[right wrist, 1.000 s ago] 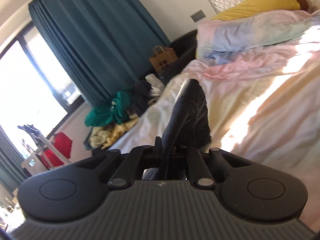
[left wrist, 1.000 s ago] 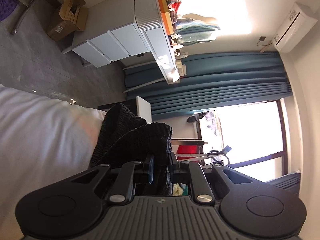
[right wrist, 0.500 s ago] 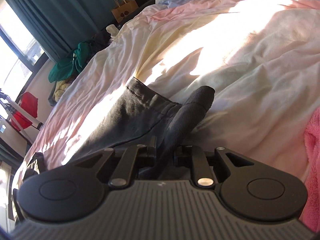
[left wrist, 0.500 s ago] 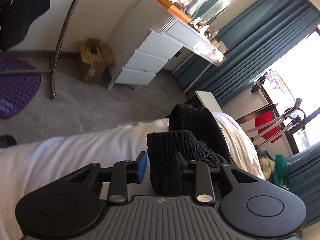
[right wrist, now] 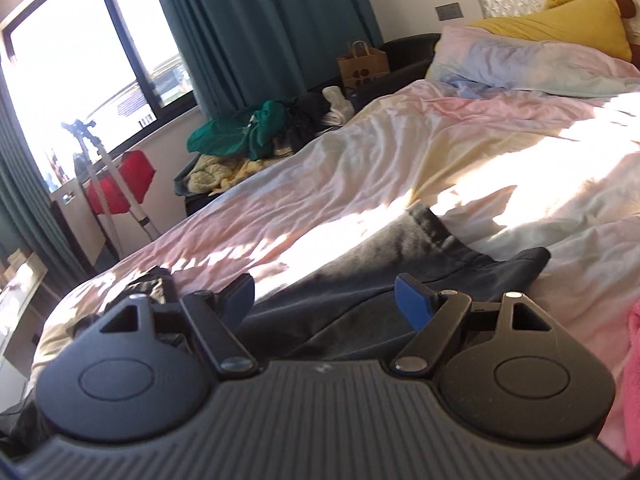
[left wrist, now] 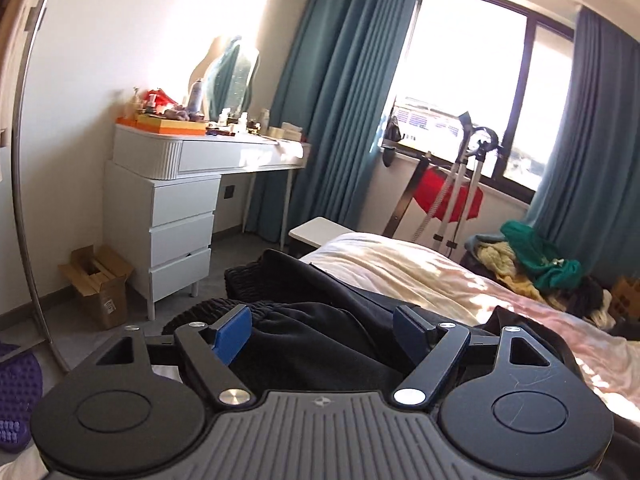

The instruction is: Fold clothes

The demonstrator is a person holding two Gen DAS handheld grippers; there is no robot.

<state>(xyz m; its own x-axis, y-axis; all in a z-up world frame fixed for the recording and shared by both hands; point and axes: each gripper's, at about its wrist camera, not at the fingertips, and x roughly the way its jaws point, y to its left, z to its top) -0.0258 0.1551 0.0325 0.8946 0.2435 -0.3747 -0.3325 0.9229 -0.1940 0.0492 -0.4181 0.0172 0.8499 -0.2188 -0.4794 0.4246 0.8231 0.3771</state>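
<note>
Garment (right wrist: 400, 264) now lies released at the bed's (right wrist: 400, 152) foot edge (both your grippers (left wrist: 320, 330) (right wrist: 325, 297) spread, empty); smooth next.

No wording can be read anywhere. The cardboard box (left wrist: 100, 286) on the floor beside the drawers carries a white label, too small to make out. The brown paper bag (right wrist: 363, 65) by the bed's far edge shows only dark round dots.
</note>
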